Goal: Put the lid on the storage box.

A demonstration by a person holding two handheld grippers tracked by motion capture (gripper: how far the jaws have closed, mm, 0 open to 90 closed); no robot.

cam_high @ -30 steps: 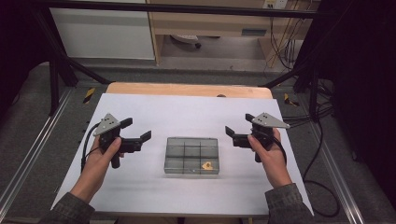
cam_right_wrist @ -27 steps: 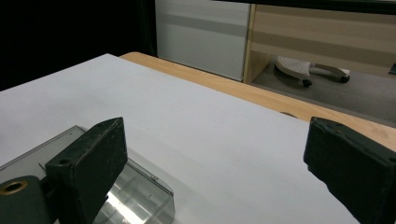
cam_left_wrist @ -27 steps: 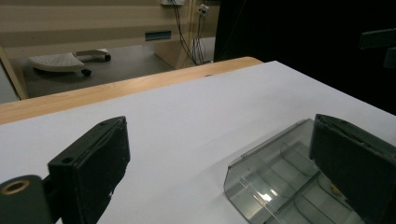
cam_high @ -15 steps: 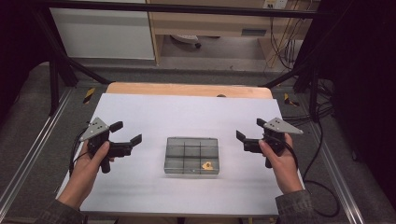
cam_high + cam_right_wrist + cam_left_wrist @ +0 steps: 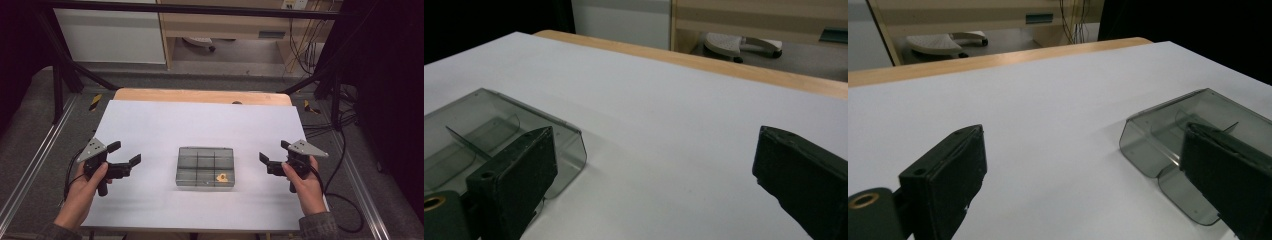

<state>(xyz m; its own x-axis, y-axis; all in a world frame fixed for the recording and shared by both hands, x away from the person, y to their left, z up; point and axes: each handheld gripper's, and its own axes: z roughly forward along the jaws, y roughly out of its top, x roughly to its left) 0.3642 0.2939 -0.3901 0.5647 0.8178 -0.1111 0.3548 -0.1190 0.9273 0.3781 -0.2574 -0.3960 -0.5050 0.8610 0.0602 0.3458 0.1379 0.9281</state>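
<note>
The smoky-grey clear plastic compartment box [image 5: 205, 166] sits mid-worktop [image 5: 200, 120], between the left tool [image 5: 125, 155] and the right tool [image 5: 272, 159], about equally near each, its long axis running left to right. Both tools are spread wide and empty. 1 small orange piece [image 5: 221, 177] lies in a near-right compartment.

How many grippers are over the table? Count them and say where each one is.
2. The left gripper is held open left of the clear compartment box; the right gripper is held open to its right. Neither touches it.
</note>
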